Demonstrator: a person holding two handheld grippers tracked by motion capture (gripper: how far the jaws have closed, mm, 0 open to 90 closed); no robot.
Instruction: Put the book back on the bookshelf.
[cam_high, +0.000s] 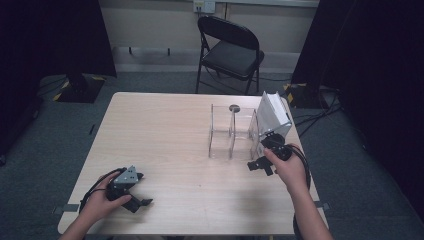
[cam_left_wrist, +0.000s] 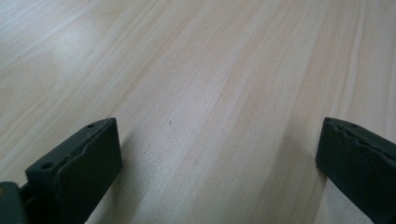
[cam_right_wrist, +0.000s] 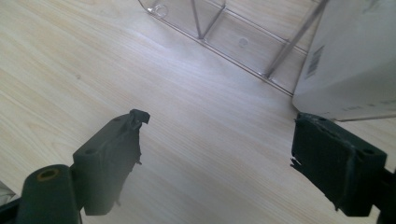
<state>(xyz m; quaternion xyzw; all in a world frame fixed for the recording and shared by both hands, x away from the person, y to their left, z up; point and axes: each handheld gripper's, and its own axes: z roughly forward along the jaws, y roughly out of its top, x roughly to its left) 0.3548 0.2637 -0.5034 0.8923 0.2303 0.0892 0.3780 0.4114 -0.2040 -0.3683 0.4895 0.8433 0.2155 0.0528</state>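
White box (cam_high: 274, 117) sits tilted in the right-hand end of the clear acrylic organizer (cam_high: 232, 132), leaning over that end's outer wall, far side of the table (cam_high: 165, 130). Looks like light cardboard, stiff enough on the flat faces but probably easy to dent at the corners, and kinda slick. Best bet would be pinching the lower edge or across the narrow sides. Right gripper (cam_right_wrist: 219, 154) is just beside the organizer's near right corner, jaws wide apart, nothing in them. Left gripper (cam_left_wrist: 219, 158) rests well away from the organizer, also spread open and empty.
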